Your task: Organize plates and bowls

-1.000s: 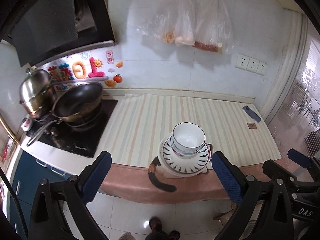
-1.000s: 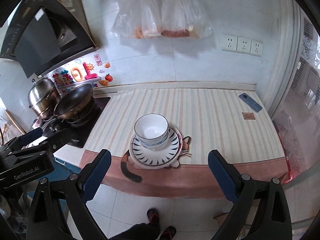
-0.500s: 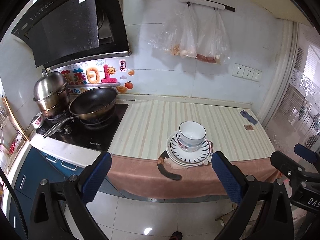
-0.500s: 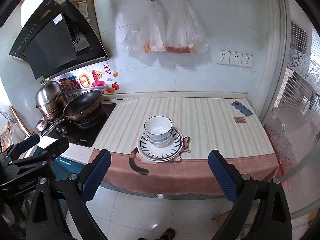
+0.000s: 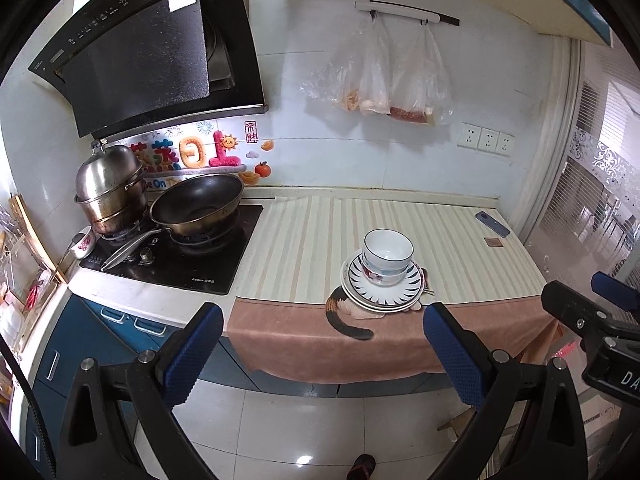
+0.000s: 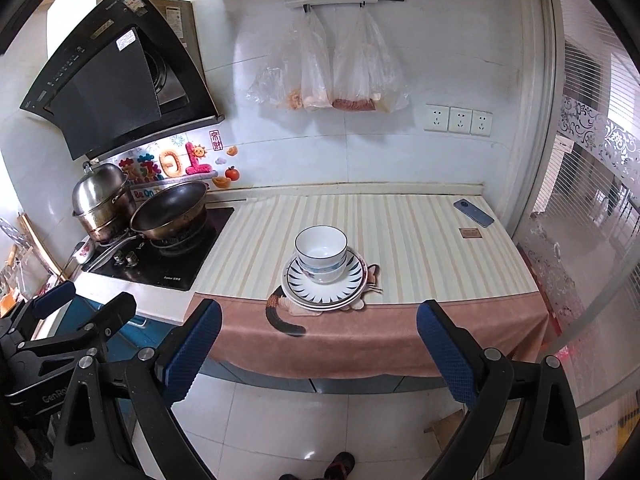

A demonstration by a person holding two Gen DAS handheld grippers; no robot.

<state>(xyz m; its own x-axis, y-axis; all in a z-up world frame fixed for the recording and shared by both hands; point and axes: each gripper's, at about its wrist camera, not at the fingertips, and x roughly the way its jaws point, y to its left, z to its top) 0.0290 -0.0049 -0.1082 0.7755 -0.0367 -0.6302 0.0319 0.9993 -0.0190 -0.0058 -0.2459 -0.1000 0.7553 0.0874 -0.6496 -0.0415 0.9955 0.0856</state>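
The left gripper [image 5: 322, 350] and the right gripper [image 6: 318, 346] both hang over the floor, well short of the counter [image 6: 420, 240], jaws spread wide and holding nothing. Beyond them the bowls [image 6: 321, 252], apparently two nested though the lower one is hard to make out, sit on the stacked plates [image 6: 325, 286] at the counter's front edge, on a cloth with a cat figure. The stacking looks done, so the sound move is to keep the jaws wide and stay clear of the pile, since a nudge at that edge could tip it. Compared with a second ago, both grippers have drawn back and risen: the pile looks smaller and more of the wall shows.
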